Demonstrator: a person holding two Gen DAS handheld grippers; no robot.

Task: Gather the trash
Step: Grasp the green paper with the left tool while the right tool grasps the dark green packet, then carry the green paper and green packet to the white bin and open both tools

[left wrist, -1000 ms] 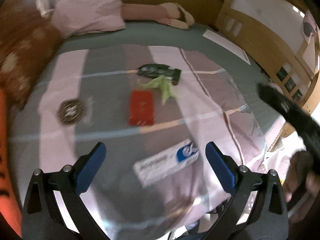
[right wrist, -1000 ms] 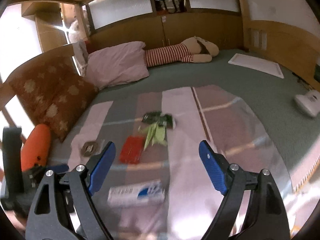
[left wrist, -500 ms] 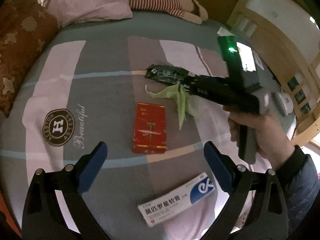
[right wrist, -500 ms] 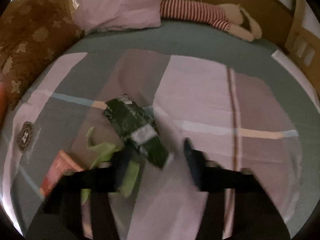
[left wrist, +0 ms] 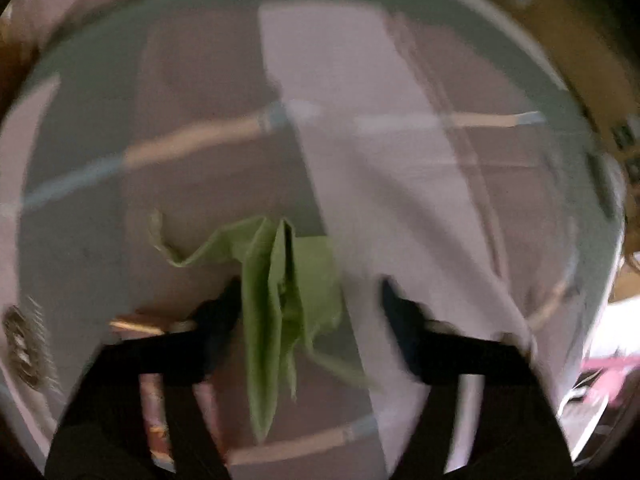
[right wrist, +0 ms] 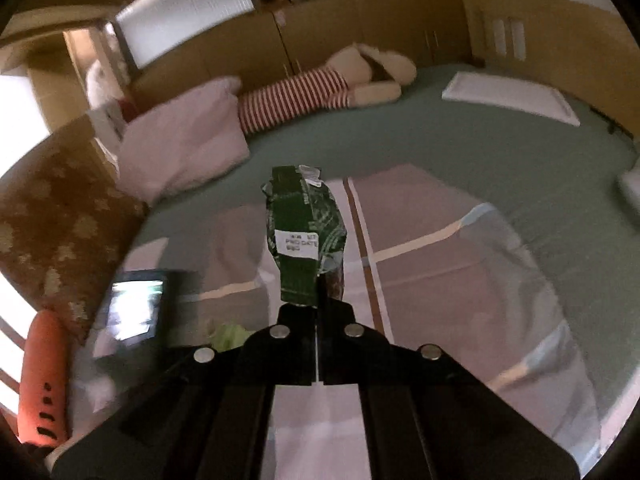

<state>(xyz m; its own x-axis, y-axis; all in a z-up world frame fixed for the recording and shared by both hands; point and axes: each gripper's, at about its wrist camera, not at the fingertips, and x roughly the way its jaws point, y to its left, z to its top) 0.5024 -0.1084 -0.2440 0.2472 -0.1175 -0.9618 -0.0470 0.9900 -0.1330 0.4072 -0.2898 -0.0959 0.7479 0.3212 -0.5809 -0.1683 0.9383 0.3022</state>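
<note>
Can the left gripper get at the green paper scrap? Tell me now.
Probably yes. The green paper scrap lies between the jaws of the left gripper, which are closing with nothing over it. The blur hides whether they touch it yet.

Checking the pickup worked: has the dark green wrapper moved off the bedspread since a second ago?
Yes. The dark green wrapper, earlier flat on the striped bedspread, now stands lifted above it, pinched in the right gripper.

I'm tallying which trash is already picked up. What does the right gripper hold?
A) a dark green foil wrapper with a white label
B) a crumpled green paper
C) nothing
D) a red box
A: the right gripper is shut on the dark green foil wrapper with a white label, lifted above the bed.
</note>
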